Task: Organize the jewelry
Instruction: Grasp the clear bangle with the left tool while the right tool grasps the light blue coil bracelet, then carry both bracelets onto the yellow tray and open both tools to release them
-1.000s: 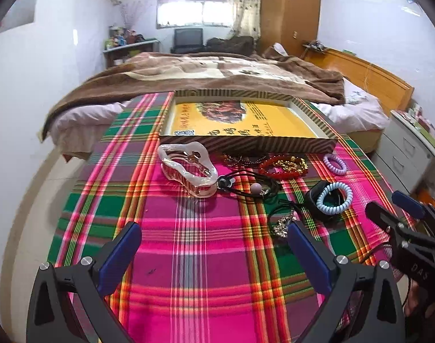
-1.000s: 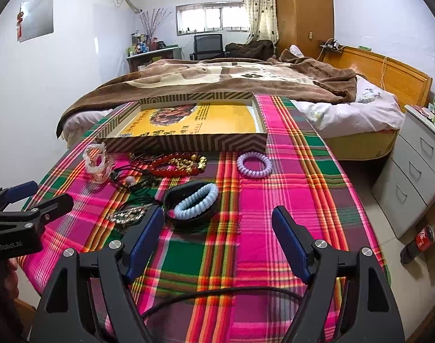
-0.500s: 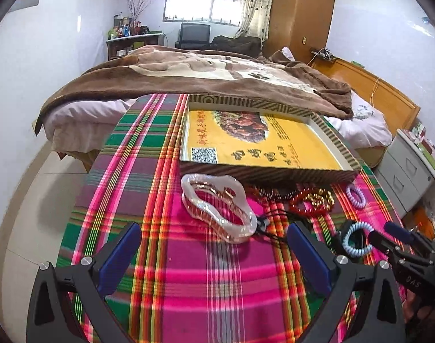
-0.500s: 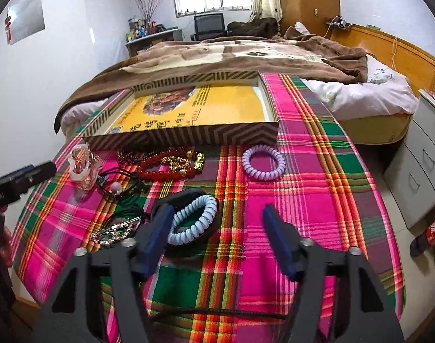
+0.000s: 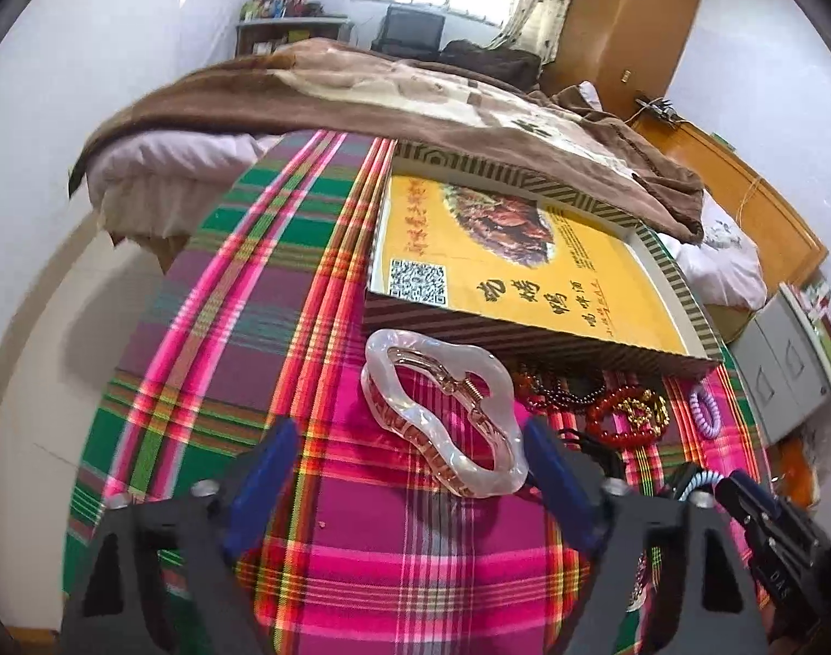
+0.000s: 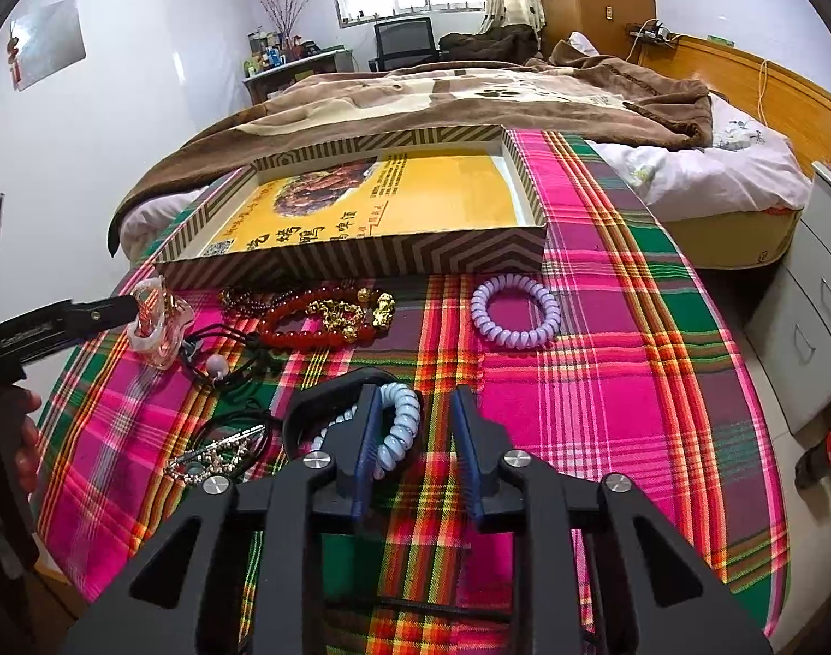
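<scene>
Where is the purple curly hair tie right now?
The purple hair tie lies flat on the plaid cloth, right of the red bead bracelet, just before the striped box.

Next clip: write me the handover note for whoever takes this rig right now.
Left gripper: open, holding nothing, the clear hair claw lying between its fingers.
Right gripper: partly closed, holding nothing; its left finger is at the pale blue coil tie, which rests on a black ring.
On the plaid cloth: red bead bracelet, lilac coil tie, black cord necklace, silver chain.
The box shows no jewelry.
Done: nothing boxed. Left: every piece.
</scene>
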Demonstrator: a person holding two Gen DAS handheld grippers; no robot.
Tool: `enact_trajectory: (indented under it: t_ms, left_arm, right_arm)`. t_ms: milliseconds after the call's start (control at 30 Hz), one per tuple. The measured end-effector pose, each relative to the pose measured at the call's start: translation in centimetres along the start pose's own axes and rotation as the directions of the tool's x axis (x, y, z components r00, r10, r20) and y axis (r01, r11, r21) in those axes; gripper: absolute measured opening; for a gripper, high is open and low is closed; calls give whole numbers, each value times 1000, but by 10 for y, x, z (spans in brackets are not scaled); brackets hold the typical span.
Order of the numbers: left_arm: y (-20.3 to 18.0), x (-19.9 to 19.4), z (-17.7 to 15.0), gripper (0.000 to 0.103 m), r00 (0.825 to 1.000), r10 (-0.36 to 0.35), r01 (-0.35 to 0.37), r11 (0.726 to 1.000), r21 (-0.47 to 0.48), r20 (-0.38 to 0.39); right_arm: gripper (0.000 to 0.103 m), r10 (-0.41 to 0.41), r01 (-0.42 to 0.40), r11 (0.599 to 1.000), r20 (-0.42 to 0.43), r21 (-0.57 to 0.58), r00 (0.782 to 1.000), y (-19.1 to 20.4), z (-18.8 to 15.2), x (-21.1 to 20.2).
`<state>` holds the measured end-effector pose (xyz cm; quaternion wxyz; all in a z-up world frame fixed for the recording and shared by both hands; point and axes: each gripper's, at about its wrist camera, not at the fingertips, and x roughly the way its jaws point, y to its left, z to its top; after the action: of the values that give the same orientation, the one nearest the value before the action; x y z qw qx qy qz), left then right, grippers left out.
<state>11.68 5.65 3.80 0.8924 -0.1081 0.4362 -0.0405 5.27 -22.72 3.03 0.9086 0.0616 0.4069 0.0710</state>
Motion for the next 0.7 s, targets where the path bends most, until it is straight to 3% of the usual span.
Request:
enact_trajectory:
  t_ms: [33, 100, 167, 267, 333, 433, 700]
  left_arm:
    - [1, 1, 0, 64, 1000, -9, 9, 1000, -6, -1]
    - [1, 4, 0, 60, 1000, -22, 22, 1000, -7, -5]
    - [-1, 6, 0, 43, 1000, -22, 22, 1000, 0, -7]
    - [-3, 8, 1, 23, 1000, -29, 29, 1000, 9, -6]
    - [-1, 9, 1, 19, 998, -57, 57, 998, -7, -4]
    - [-1, 6, 1, 9, 999, -42, 42, 999, -6, 19]
    - [-3, -9, 5, 7, 997, -63, 63, 998, 14, 43]
  right_arm:
    - [18, 6, -6, 1000, -3, 2, 1000, -1, 0, 0]
    - [17, 19, -19, 1000, -3, 8, 1000, -2, 1, 1]
    - [10, 33, -33, 999, -3, 19, 999, -3, 1, 0]
    - [10, 46, -47, 999, 17, 28, 999, -5, 2, -6]
    - [10, 49, -49, 998, 23, 29, 999, -5, 4, -8]
    - [10, 51, -52, 998, 36, 35, 998, -6, 5, -13]
    - [10, 69, -71, 997, 71, 36, 995, -7, 12, -25]
